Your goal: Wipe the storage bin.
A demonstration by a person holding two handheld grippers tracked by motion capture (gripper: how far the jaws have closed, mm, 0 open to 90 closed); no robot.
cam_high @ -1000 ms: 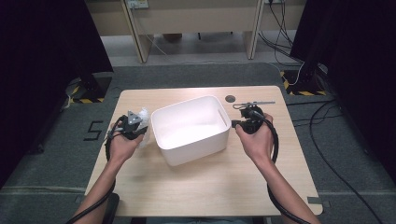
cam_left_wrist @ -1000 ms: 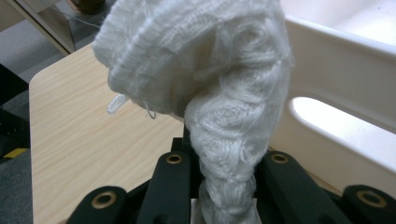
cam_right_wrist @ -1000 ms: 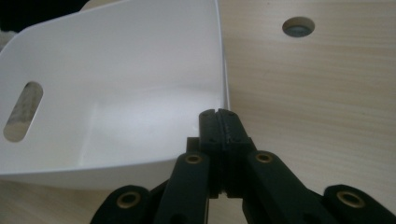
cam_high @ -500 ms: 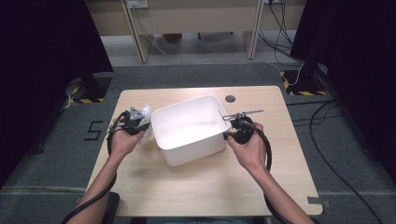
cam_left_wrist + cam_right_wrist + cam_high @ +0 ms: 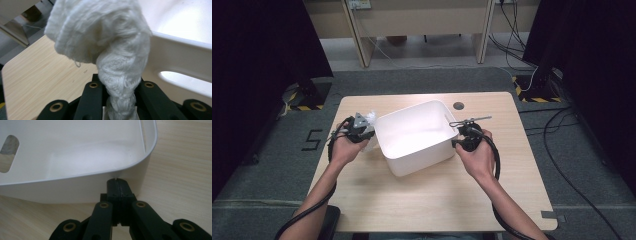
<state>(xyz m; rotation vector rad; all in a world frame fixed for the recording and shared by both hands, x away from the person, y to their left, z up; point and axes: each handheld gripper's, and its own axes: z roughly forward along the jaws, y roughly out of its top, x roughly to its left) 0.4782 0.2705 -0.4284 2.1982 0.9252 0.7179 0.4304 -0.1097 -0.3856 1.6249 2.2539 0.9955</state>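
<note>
**Cloth pinched at bin's left wall, not yet in**

Left hand-held gripper (image 5: pixel 362 129): jaws clamped on a bunched white cloth (image 5: pixel 100 42). In the high view the cloth (image 5: pixel 371 119) sits at about 9 o'clock from the bin (image 5: pixel 412 136), just outside its left wall and near rim height. Nothing lies inside the bin, so my read is that the drop is not done: lift over the rim, release, pull out.

Bin: white, open top, mid-table (image 5: pixel 422 210), turned a bit off square.

Right hand-held gripper (image 5: pixel 457 141): jaws pressed together, holding nothing, tip at the bin's right wall, about 3 o'clock. Looks like it is bracing the bin; whether it touches, I cannot tell from above.

View differences:
- Left gripper view gives the grip detail: cloth twisted into a neck between the pads, with the bin's handle slot (image 5: pixel 185 78) just beside it.
- Right gripper view shows the closed tip (image 5: pixel 118 185) right under the rim at a rounded corner, plus the bare bin floor (image 5: pixel 75 152).
- High view gives the overall layout, both forearms and cables.
</note>
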